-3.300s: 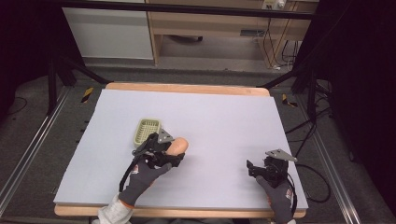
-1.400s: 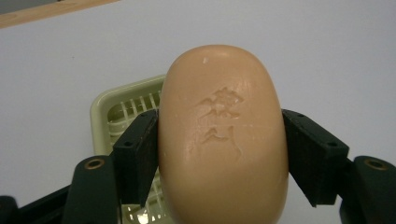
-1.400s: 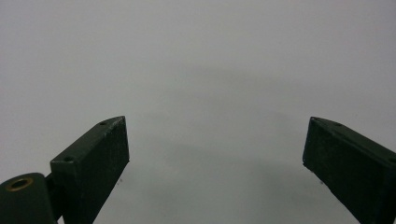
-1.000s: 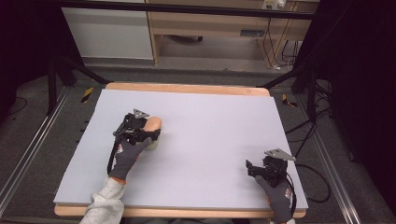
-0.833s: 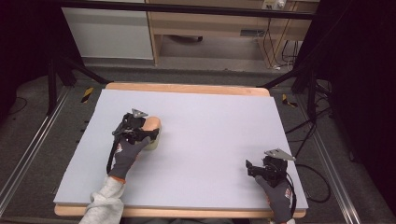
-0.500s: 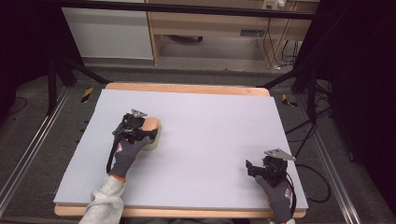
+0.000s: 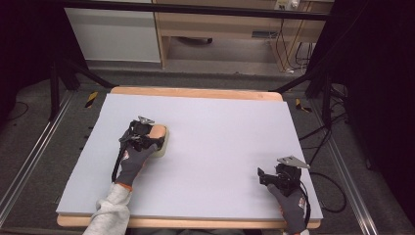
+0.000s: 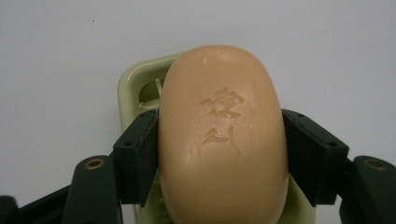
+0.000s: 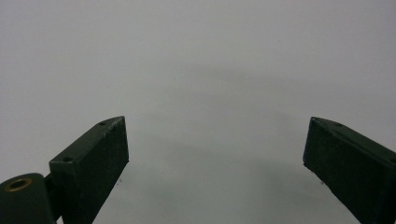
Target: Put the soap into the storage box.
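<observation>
— Pale grey sheeting covers the wooden-edged counter (image 7: pixel 220 142), which sits mid-frame in the high view with dark floor and cables around it. How many things lie on it?

— Two: one peach-coloured oval bar of soap (image 8: pixel 222 135) with a stamped mark on its top, and one pale green plastic soap dish (image 8: pixel 135 86) under it. In the high view both sit left of centre, the soap (image 7: pixel 157 132) directly over the dish (image 7: pixel 163 144).

— And the tools?

— Also two, one per gloved hand. The left tool (image 8: pixel 222 158) is clamped on the soap: in the left gripper view its black jaws press the bar's two long sides, with the dish's rim showing past the bar's upper left. Whether the soap already touches the dish, I cannot tell.

— How is that hand posed?

— In the high view the left hand (image 7: pixel 134 159) reaches up from the lower left, forearm in a light grey sleeve, angled toward the dish. The right hand (image 7: pixel 291 205) rests at the lower right corner, well apart from the soap. The right tool (image 9: pixel 215 158) has its jaws spread wide over bare grey surface.
</observation>
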A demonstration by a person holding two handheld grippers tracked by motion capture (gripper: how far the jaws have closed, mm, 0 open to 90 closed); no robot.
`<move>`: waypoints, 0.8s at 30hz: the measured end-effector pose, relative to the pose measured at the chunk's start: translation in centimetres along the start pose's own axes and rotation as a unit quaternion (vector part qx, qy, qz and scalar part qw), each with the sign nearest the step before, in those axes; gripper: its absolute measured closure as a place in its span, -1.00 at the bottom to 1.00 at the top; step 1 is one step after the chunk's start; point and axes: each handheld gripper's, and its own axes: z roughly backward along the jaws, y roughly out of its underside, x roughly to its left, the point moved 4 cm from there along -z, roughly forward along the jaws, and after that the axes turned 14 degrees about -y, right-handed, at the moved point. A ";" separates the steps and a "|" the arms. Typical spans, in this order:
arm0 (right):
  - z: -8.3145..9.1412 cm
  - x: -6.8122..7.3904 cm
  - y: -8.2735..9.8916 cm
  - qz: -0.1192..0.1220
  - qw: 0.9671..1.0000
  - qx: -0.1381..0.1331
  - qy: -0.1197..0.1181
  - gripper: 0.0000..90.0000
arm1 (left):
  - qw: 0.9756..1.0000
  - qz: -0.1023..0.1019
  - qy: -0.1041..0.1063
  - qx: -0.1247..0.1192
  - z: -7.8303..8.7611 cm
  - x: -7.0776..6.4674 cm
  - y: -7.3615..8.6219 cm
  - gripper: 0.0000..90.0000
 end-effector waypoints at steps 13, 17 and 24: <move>0.0 0.0 0.0 -0.002 1.000 0.001 0.000 -0.84 | 1.000 0.000 -0.006 0.009 -0.4 0.1 0.3 -0.30; 0.0 0.0 0.0 -0.001 1.000 0.001 0.000 -0.84 | 1.000 -0.001 -0.005 0.010 -0.4 0.1 0.4 -0.30; 0.0 0.1 0.0 -0.003 1.000 0.001 0.002 -0.84 | 1.000 0.000 -0.001 0.013 -0.3 0.1 0.4 -0.30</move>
